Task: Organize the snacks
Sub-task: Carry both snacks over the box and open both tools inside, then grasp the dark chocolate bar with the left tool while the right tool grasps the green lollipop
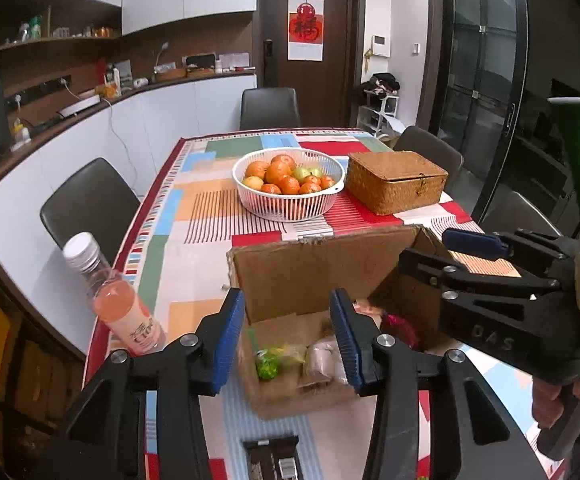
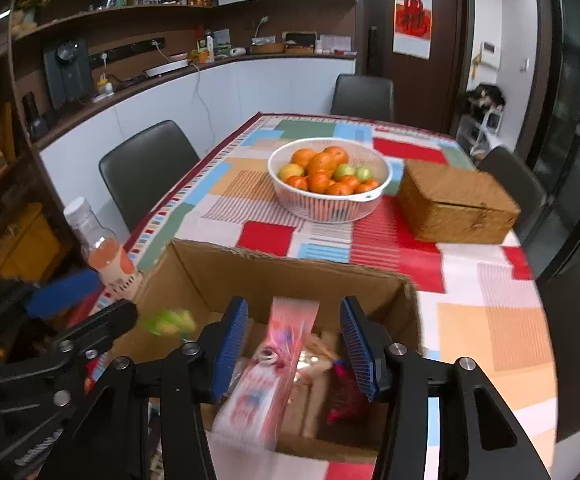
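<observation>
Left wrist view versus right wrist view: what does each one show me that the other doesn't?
Only the left wrist view shows a dark packet on the table in front of the cardboard box, and the right gripper from outside. Only the right wrist view shows a pink snack packet standing between its open fingers, and the left gripper. Both show the box, fruit basket, woven box and drink bottle.
</observation>
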### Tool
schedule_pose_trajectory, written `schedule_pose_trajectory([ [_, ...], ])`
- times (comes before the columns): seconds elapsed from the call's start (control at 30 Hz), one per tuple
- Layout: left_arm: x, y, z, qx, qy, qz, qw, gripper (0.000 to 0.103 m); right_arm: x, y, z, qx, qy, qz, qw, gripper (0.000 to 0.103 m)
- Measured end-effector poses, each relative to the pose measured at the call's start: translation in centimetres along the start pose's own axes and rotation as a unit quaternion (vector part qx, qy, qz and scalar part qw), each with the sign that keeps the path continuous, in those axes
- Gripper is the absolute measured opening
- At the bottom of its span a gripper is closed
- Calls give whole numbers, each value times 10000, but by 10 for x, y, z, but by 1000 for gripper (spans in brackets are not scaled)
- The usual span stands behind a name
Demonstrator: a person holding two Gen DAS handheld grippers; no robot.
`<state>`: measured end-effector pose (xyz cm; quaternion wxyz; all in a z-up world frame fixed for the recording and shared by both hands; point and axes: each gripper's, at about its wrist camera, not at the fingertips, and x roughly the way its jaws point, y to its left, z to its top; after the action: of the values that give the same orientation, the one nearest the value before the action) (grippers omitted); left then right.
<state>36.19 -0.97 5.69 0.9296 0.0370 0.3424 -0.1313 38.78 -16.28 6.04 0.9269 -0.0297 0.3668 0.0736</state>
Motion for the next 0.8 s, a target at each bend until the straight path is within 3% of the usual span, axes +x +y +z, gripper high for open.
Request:
schedule_pose_trajectory([
  [0.37, -64, -16, -47, -37, -211, -306, 9993, 47, -74, 10, -52, -125, -513, 399, 9978, 49],
  [0.8, -93, -48, -118, 98, 74, -520, 9986, 51, -110, 15, -124, -322, -366, 466, 9977, 49],
])
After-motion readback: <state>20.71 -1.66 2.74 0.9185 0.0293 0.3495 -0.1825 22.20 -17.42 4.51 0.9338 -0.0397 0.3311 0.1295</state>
